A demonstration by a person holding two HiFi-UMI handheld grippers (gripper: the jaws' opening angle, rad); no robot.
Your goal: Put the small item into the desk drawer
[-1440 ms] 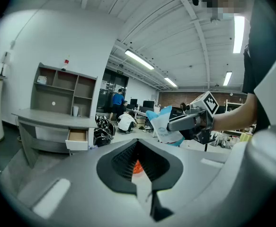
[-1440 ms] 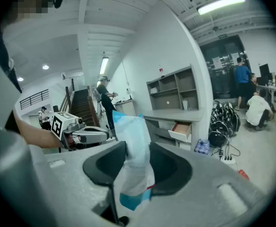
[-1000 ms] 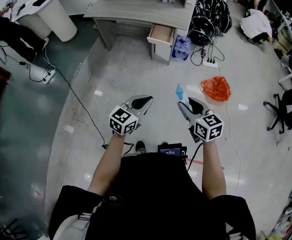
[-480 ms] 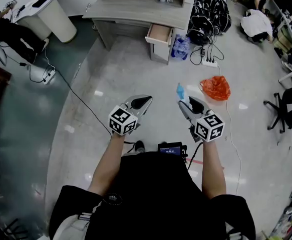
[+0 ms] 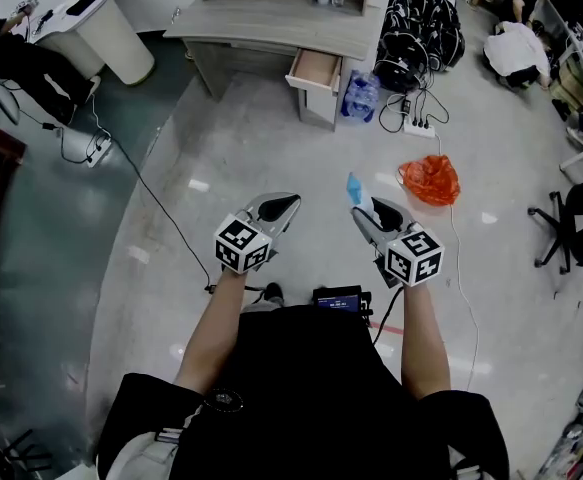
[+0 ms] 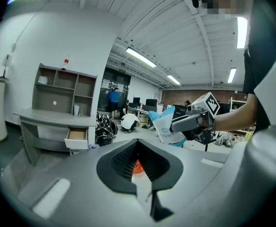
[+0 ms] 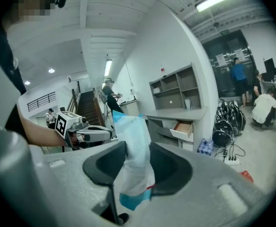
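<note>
Blue-and-white plastic, a small packet, is clamped between the jaws of the right gripper, its top standing up above them and its lower edge hanging below. The left gripper is held alongside, near but apart, with its jaws drawn together on nothing. As I judge it, the pickup is done and the carry is what remains: the desk drawer already stands pulled out, so it needs no opening, but it lies well apart from both grippers across an open stretch of pale floor. The packet has yet to be brought over, lowered in and let go. The desk sits against the far wall. Just right of the drawer are a pack of water bottles, a pile of black bags and a power strip with trailing leads. An orange bag lies on the floor near the right gripper. None of it crosses the straight line to the drawer.
</note>
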